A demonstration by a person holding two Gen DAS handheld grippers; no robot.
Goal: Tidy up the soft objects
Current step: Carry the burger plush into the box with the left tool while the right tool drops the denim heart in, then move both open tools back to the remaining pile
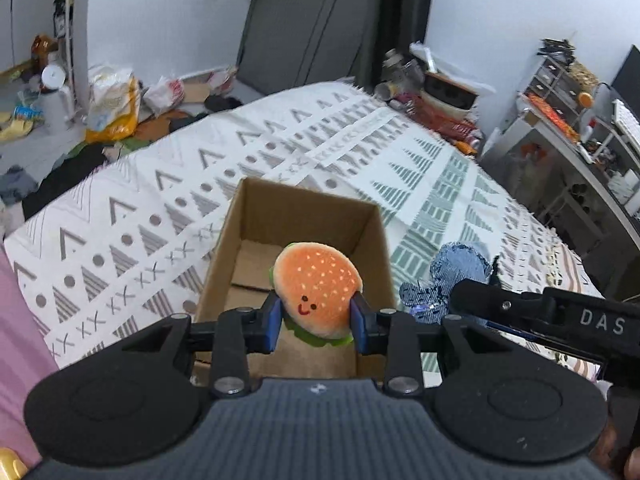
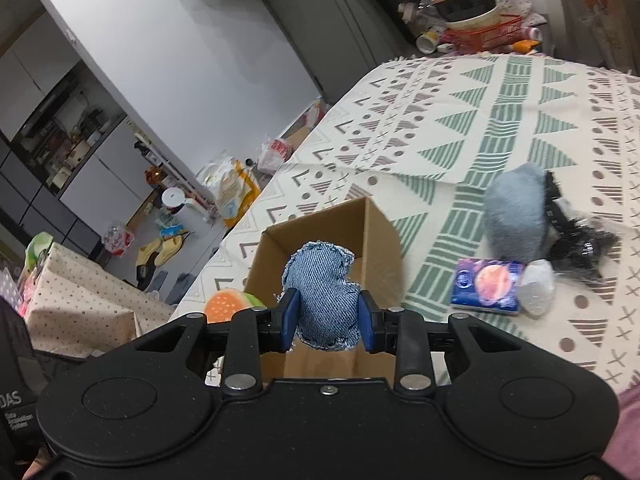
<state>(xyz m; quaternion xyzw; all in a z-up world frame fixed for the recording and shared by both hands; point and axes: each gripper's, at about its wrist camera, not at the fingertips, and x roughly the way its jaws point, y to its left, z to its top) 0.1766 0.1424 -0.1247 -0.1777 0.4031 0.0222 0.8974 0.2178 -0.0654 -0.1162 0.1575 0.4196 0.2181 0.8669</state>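
Above the open brown cardboard box [image 1: 304,240] on the patterned bedspread [image 1: 160,200], the left gripper [image 1: 316,320] clamps an orange plush hamburger [image 1: 316,292]; the right gripper [image 2: 329,316] clamps a blue denim stuffed toy [image 2: 324,292]. Step: depositing. Next, probably, lower each toy and part the fingers.

Two black handheld grippers

The left gripper [image 1: 316,326] and right gripper [image 2: 329,322] have blue fingertip pads, silver screws and white "DAS" lettering.
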